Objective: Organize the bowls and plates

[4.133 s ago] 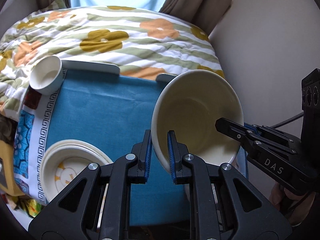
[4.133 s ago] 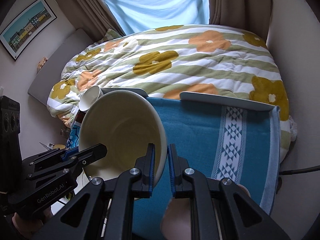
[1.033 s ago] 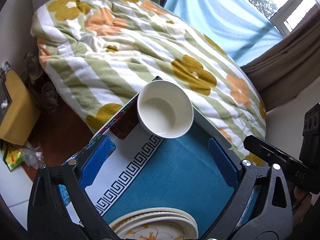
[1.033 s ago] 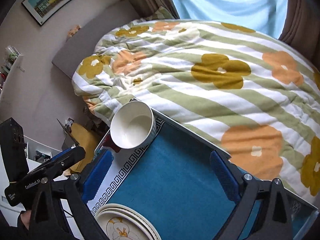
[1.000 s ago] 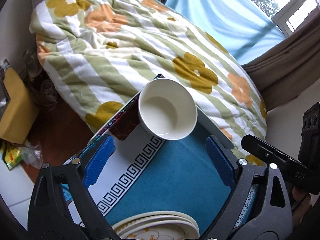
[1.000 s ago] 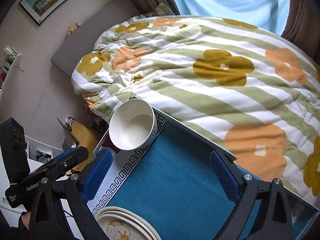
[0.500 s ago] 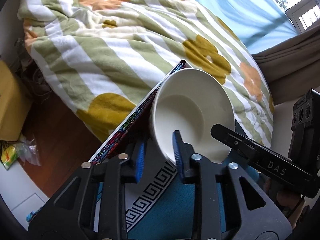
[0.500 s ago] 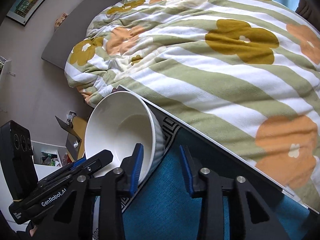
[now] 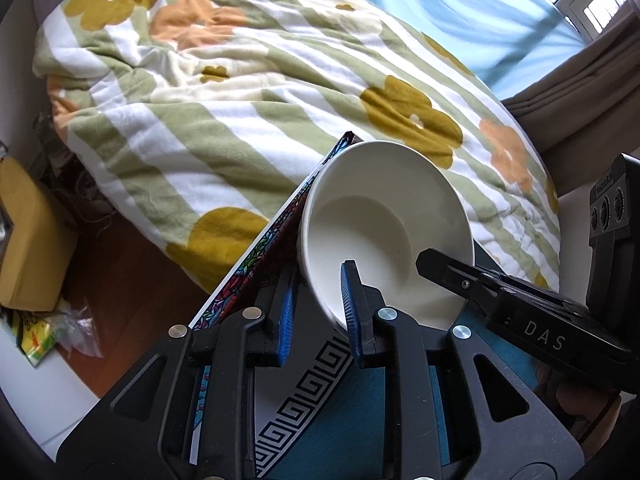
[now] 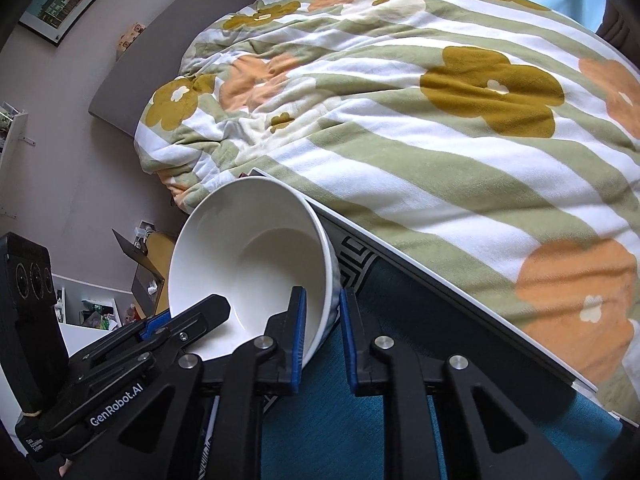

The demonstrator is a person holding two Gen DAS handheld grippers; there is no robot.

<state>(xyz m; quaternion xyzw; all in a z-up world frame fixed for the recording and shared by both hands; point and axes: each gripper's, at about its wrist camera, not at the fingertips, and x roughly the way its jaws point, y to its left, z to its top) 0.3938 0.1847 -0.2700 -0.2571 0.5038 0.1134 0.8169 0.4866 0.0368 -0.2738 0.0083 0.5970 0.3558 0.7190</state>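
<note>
A small white bowl (image 9: 384, 220) stands at the far left corner of the table, on the blue cloth with a Greek-key border (image 9: 304, 396). My left gripper (image 9: 318, 312) is shut on the bowl's near left rim, one blue pad inside and one outside. My right gripper (image 10: 322, 332) is shut on the bowl's (image 10: 256, 264) near right rim the same way. Each gripper shows in the other's view. The bowl tilts slightly toward me.
A bed with a green-striped flower quilt (image 9: 248, 92) lies just beyond the table's far edge (image 10: 440, 280). A yellow box (image 9: 28, 236) and clutter sit on the floor at the left. A grey headboard (image 10: 132, 76) stands at the far left.
Half a second to a second ago both grippers were open and approaching the white bowl. Now both have closed on its rim, and the bowl looks slightly more tilted.
</note>
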